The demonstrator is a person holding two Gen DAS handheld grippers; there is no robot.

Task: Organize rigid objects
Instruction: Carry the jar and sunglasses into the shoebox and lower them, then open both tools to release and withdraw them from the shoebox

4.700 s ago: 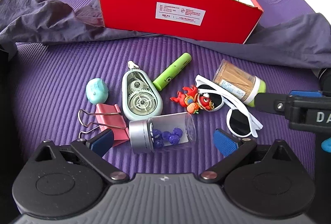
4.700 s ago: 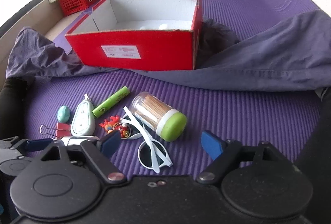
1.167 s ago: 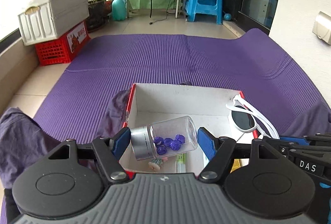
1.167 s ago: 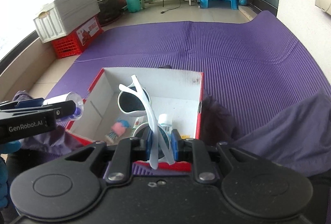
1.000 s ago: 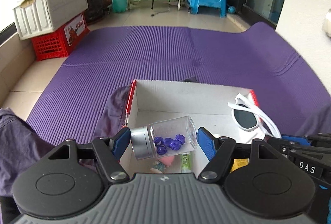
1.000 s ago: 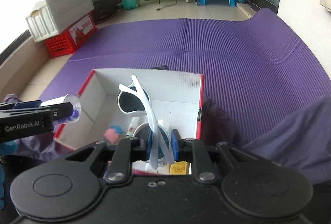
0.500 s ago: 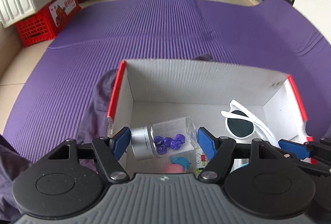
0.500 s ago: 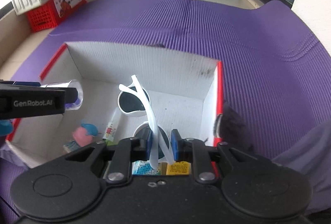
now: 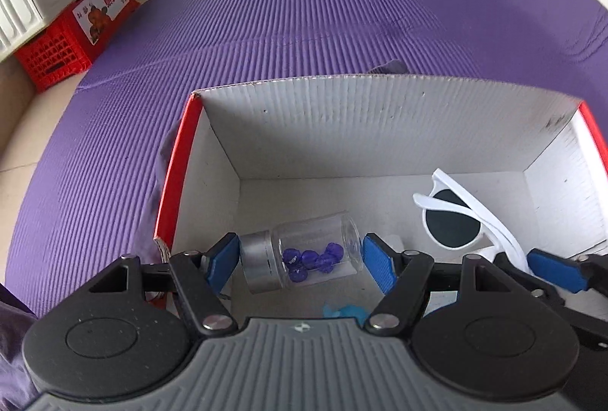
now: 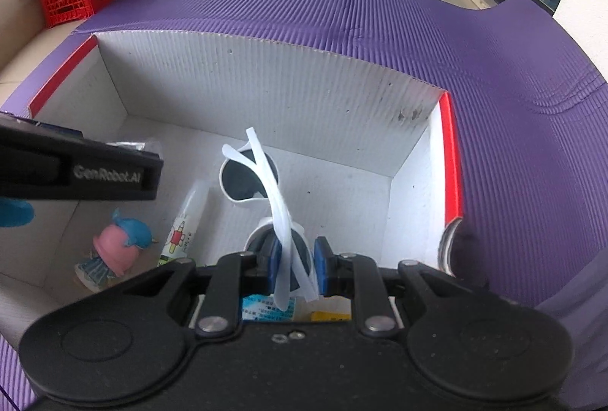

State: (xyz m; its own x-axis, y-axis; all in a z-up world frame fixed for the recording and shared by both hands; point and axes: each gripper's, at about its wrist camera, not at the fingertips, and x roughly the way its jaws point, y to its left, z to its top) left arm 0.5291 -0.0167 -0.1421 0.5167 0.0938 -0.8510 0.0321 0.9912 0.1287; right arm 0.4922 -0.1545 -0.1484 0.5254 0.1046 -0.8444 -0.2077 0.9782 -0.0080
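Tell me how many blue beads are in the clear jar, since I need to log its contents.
5 or so: the blue beads lie clustered along the lower side of the clear jar, held sideways in the left gripper over the box. Some may hide behind others.

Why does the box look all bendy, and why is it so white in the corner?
Left wrist view: the fisheye lens bows the box rim. Right wrist view: the same bend; window light washes out the top left corner, and the close left gripper looks blurry, while the sunglasses stay sharp.
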